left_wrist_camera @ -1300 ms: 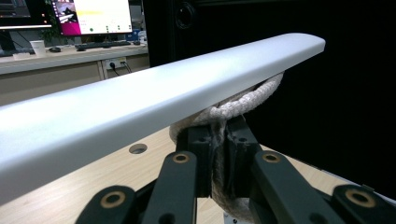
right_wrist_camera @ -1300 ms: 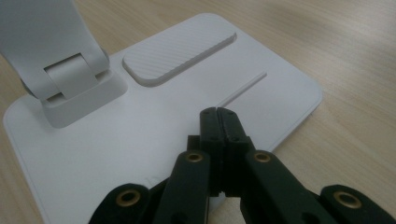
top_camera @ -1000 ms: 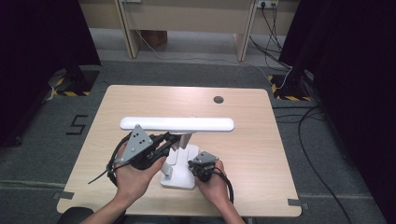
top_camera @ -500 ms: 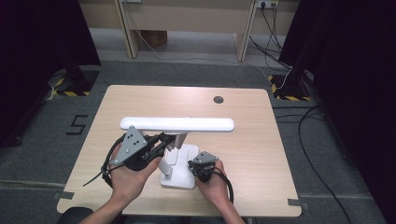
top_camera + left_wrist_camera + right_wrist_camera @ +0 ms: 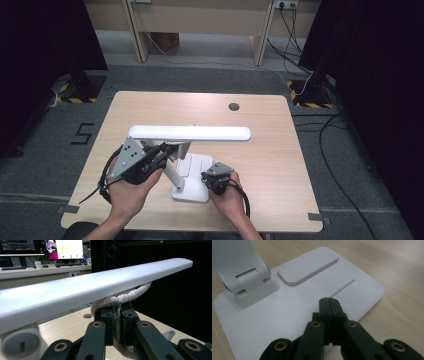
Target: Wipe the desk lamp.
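Desk lamp (image 5: 192,150): left gripper (image 5: 117,315) fingers clamp its cord (image 5: 125,296), right gripper (image 5: 329,301) fingers closed empty on base (image 5: 287,315); a hard tug risks tipping it

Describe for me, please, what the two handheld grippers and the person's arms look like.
Both grippers are black. The left gripper carries a grey three-cornered plate on top and trails a black cable that loops by the wrist. The right gripper has a smaller grey top and a black cable curving past the hand. Each has two black fingers on linkage arms with brass-coloured pivot pins. The forearms are bare, with no sleeves in view.
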`<state>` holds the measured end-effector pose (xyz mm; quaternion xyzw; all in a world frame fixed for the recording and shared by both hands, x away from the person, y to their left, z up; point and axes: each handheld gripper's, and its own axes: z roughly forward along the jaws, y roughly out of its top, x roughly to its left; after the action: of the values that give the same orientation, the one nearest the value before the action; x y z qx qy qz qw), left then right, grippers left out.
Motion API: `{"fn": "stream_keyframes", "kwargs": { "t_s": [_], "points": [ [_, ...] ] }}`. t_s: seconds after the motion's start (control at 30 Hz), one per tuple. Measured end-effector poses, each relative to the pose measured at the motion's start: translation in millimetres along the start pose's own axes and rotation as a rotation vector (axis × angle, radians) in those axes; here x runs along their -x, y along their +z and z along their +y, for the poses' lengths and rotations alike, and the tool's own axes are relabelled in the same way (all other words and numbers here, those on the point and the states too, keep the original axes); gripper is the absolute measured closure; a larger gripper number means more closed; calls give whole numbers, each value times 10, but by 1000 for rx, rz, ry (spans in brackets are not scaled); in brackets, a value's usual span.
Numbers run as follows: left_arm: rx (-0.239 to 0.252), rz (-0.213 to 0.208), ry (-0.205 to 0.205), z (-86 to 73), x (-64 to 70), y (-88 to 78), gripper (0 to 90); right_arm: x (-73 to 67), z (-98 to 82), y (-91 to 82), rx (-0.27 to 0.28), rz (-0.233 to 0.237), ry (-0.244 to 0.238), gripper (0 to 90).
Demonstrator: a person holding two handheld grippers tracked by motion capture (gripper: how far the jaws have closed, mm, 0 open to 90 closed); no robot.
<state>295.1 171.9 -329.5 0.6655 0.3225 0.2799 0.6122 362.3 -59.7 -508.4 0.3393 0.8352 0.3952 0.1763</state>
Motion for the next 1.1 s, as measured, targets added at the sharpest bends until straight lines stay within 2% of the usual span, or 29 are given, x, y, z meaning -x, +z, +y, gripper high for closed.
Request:
{"fn": "stream_keyframes", "kwargs": {
  "t_s": [0.33,1.1],
  "points": [
    [6,25,-7,-18,-66,-85,829,1,2,0,-1,0,-1,900],
    [17,63,-12,-48,-93,-231,829,-1,0,0,1,-1,-1,900]
  ]
}}
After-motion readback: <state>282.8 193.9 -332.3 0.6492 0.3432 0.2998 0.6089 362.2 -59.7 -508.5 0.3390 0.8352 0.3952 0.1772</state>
